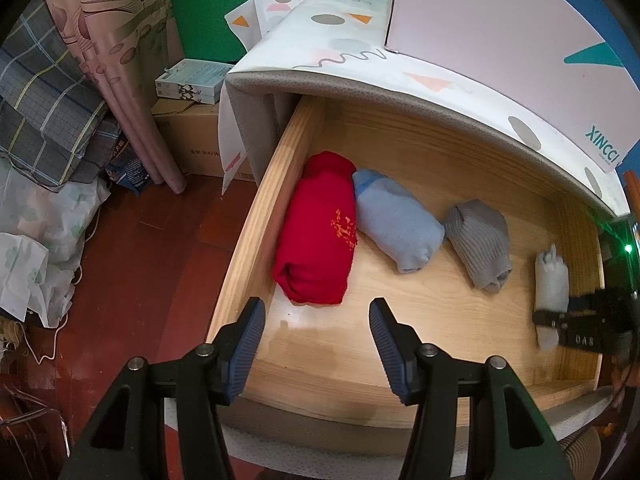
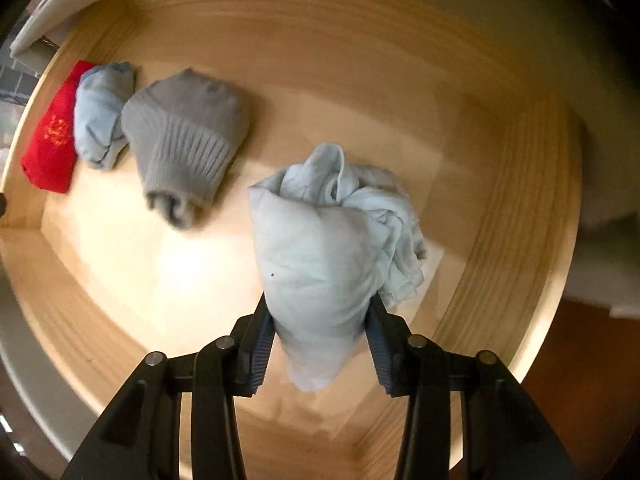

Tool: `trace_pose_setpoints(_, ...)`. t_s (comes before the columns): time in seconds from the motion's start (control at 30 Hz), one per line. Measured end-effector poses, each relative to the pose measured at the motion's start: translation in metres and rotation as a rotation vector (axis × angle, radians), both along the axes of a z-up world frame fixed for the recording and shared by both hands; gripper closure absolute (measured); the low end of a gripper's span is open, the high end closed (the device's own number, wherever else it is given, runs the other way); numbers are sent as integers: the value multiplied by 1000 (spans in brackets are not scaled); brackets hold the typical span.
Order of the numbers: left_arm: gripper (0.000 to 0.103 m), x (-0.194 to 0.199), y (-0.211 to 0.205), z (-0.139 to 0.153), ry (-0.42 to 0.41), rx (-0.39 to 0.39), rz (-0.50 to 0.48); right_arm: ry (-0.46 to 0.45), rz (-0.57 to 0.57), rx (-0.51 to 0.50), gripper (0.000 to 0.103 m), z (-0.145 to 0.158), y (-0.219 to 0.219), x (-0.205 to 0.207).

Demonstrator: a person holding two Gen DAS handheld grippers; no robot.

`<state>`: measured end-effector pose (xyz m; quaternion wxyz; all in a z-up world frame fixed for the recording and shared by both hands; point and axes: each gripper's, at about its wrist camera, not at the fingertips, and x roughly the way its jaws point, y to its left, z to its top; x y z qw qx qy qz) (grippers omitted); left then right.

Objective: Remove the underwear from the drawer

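- Nearest in the right wrist view, we see our right gripper [image 2: 320, 320] pointing down into the drawer [image 2: 520, 184], its blue pads pressed against both sides of a pale blue rolled underwear [image 2: 320, 256]; the grip is closed on that bundle.
- The loose, crumpled end of this bundle spills toward the drawer's right wall, and its lower end hangs between the fingers.
- Past it, to the left on the drawer floor, lies a grey ribbed roll [image 2: 184, 140], apart from the held piece.
- Farther left sit a light blue roll [image 2: 100, 116] and a red roll [image 2: 52, 136] with an orange mark, touching each other side by side by the left wall.
- In the left wrist view, our left gripper [image 1: 317, 320] hangs over the drawer's front edge with its jaws apart and nothing between them.
- Beyond it the same rolls lie in a row, red nearest the left wall.
- At the far right of that view the pale bundle shows in the black fingers of the right gripper.
- Behind the drawer, a patterned cover [image 1: 344, 56] drapes the top, with a white box [image 1: 500, 40] on it.
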<state>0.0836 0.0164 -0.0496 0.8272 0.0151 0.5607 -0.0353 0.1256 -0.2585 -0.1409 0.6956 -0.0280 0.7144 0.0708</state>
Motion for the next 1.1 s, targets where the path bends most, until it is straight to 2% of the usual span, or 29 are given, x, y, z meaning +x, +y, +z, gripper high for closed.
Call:
trace_pose_setpoints(0.1,47,0,0,1,-1,-2,1,64,-37,9,63,-4,0,-10)
trace_pose_setpoints(0.2,47,0,0,2,-5,-5,0,83,-55,14,63,-2,-1,-13)
trace_pose_setpoints(0.43,47,0,0,2,-6,-6,1,42,-49,-13,60,10,6,-13)
trace_pose_setpoints(0.6,48,0,0,1,-3,-11,4,4,-64,12,52,20,-3,-18)
trace_pose_setpoints(0.7,48,0,1,1,-4,-12,5,-38,-57,-7,47,27,-7,-14)
trace_pose_setpoints(0.77,47,0,1,1,-4,-12,4,-59,-48,-13,42,32,-5,-28)
trace_pose_setpoints(0.8,48,0,1,1,-3,-13,5,-72,-47,-19,37,32,-5,-26)
trace_pose_setpoints(0.83,48,0,1,1,-1,-13,5,-78,-47,-30,37,31,-4,-24)
trace_pose_setpoints(1.0,48,0,4,1,2,-16,7,-65,-40,-72,37,17,1,-5)
trace_pose_setpoints(1.1,48,0,6,0,8,-23,10,-42,-38,-87,39,6,-12,1)
